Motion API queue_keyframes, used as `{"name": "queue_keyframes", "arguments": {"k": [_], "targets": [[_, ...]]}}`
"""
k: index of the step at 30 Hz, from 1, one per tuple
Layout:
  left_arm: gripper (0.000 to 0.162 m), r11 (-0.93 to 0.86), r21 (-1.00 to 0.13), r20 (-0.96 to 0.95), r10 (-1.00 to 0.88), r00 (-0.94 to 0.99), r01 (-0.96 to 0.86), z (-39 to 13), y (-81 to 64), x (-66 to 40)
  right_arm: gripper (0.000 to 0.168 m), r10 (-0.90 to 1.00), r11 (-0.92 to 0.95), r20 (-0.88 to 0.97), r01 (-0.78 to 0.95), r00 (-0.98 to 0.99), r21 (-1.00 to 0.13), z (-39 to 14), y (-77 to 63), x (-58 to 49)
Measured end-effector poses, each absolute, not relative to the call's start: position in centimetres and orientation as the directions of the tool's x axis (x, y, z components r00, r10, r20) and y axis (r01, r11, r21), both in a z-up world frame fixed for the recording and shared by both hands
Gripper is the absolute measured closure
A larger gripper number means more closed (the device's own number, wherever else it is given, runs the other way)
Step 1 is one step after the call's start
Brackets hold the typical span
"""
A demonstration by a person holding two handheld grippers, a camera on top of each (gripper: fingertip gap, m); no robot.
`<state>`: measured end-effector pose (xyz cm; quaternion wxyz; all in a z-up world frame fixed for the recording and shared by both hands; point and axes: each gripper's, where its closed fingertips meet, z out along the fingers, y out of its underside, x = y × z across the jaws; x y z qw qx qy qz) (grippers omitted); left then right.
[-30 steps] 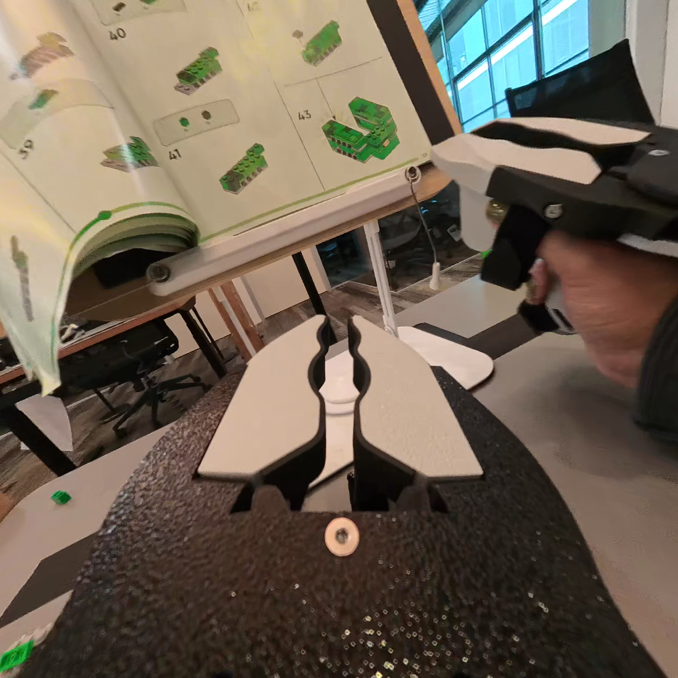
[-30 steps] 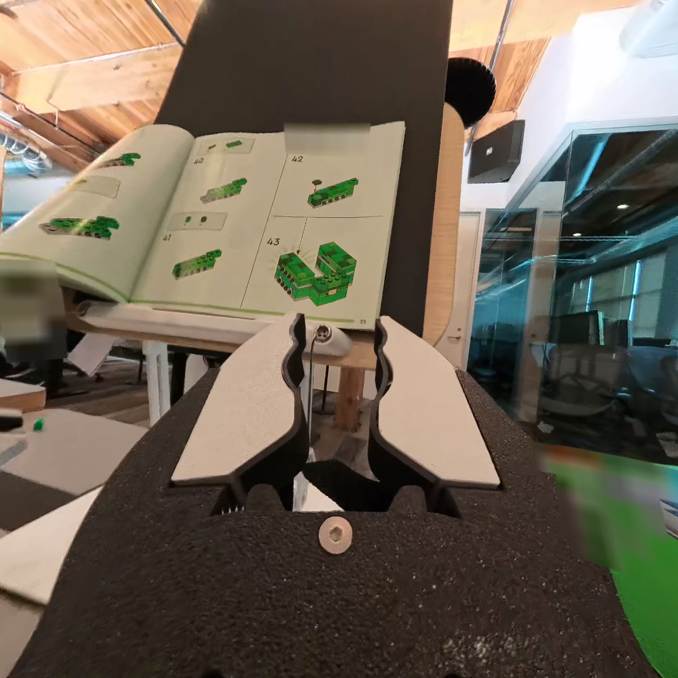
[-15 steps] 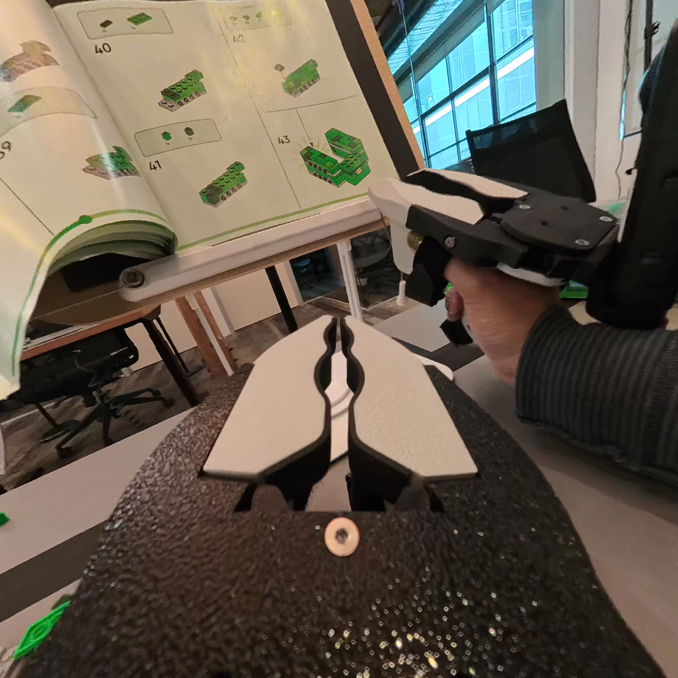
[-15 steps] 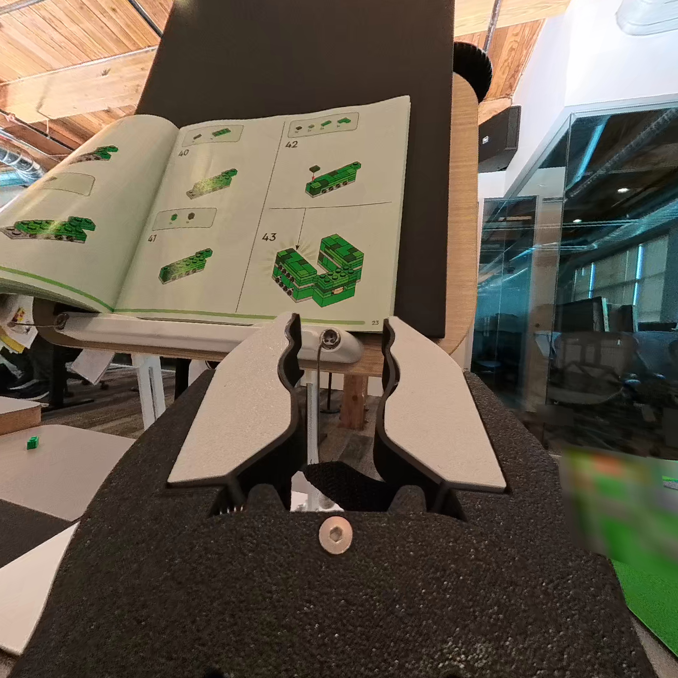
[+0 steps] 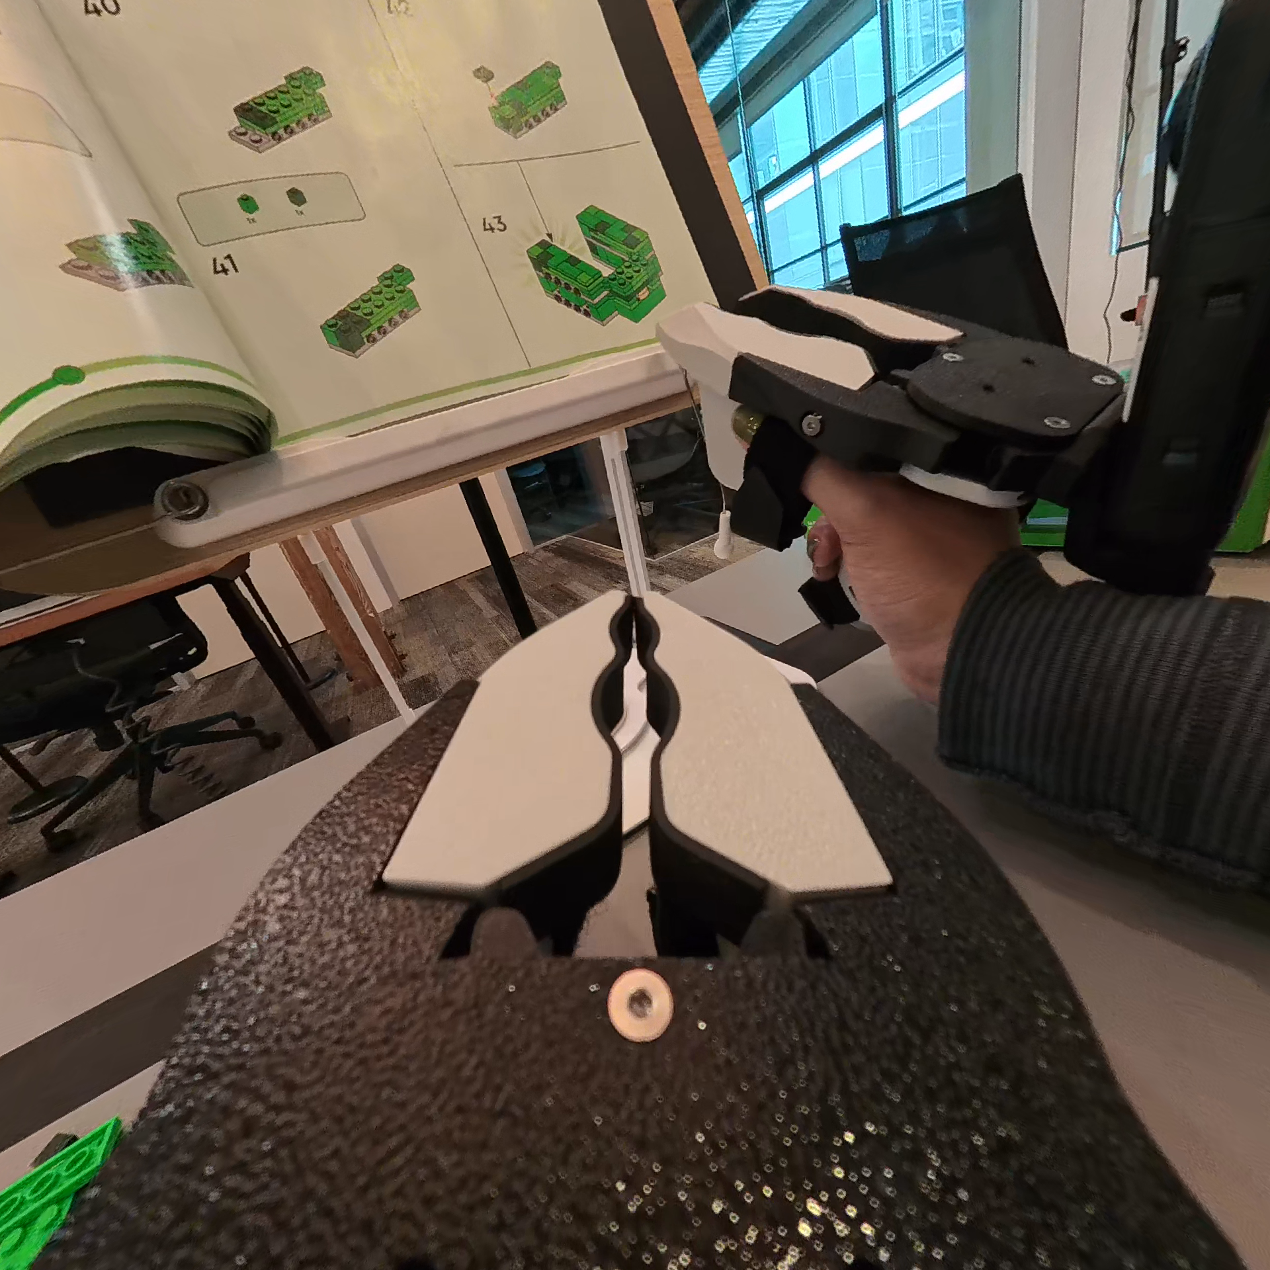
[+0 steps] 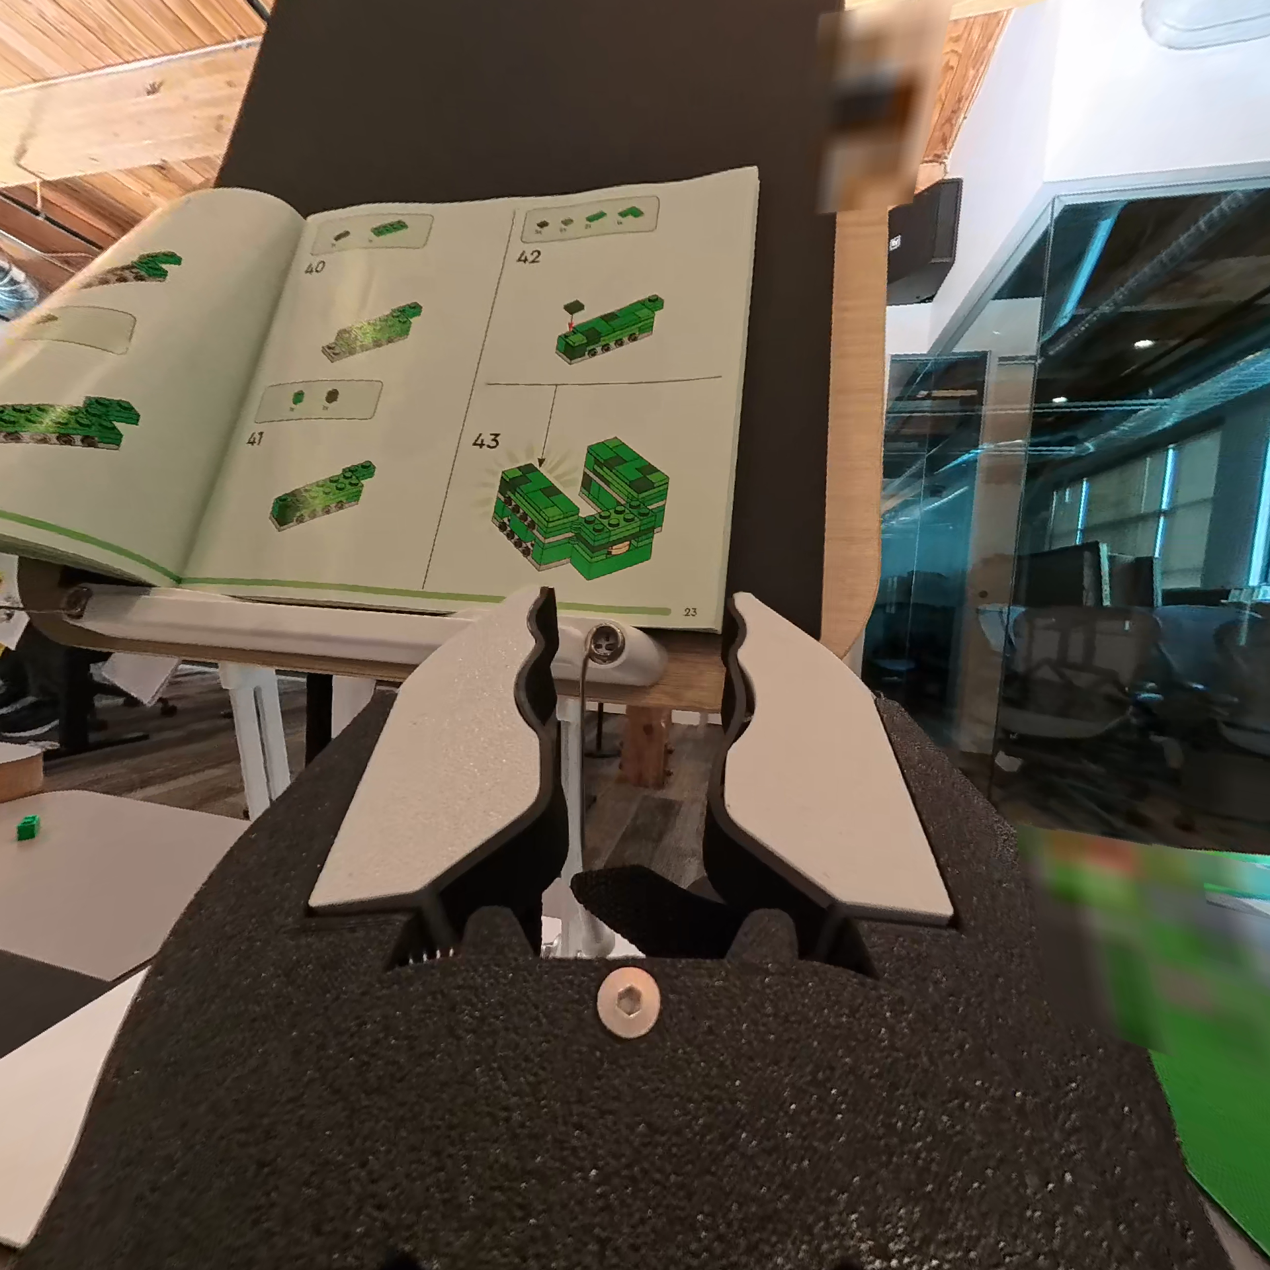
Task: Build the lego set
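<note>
At the bottom of the left wrist view, the left tongs [image 5: 633, 605] are closed on nothing, tips meeting at frame centre over the grey desk [image 5: 1072, 976]. A green plate [image 5: 48, 1189] lies on the desk at the lower left corner. Farther off at the right, a hand [image 5: 900, 550] holds the right tongs [image 5: 670, 333], their tip just at the lower right corner of the booklet [image 5: 385, 206], which stands open on a stand [image 5: 385, 447] across the upper left.

In the right wrist view, the right tongs [image 6: 636, 605] are open and empty at lower centre. A small green brick [image 6: 27, 827] sits on the desk [image 6: 103, 893] at the left edge. Beyond the tips, the booklet [image 6: 426, 412] fills the upper middle, propped on the stand [image 6: 309, 636].
</note>
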<state>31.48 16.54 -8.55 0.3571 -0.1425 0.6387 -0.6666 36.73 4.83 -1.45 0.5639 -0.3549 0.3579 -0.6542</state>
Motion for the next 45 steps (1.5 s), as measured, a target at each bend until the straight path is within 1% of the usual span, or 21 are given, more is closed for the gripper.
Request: {"name": "queue_keyframes", "arguments": {"k": [6, 10, 35, 45], "targets": [[0.162, 0.075, -0.954, -0.267, -0.649, -0.713, 0.290, -8.66, 16.39, 31.41, 0.124, -0.992, -0.091, 0.042, 0.462, -0.116, -0.882, -1.75, 4.44, 37.01], [0.162, 0.078, -0.954, -0.270, -0.644, -0.715, 0.290, -8.69, 16.32, 31.38, 0.127, -0.992, -0.099, 0.052, 0.460, -0.113, -0.882, -1.72, 4.60, 37.01], [0.162, 0.085, -0.952, -0.279, -0.630, -0.724, 0.293, -8.83, 16.08, 31.21, 0.128, -0.992, -0.101, 0.055, 0.444, -0.114, -0.890, -1.82, 4.53, 37.22], [0.162, 0.088, -0.952, -0.281, -0.626, -0.727, 0.292, -8.89, 16.02, 31.18, 0.134, -0.991, -0.111, 0.066, 0.462, -0.113, -0.880, -1.57, 4.69, 36.90]]}}
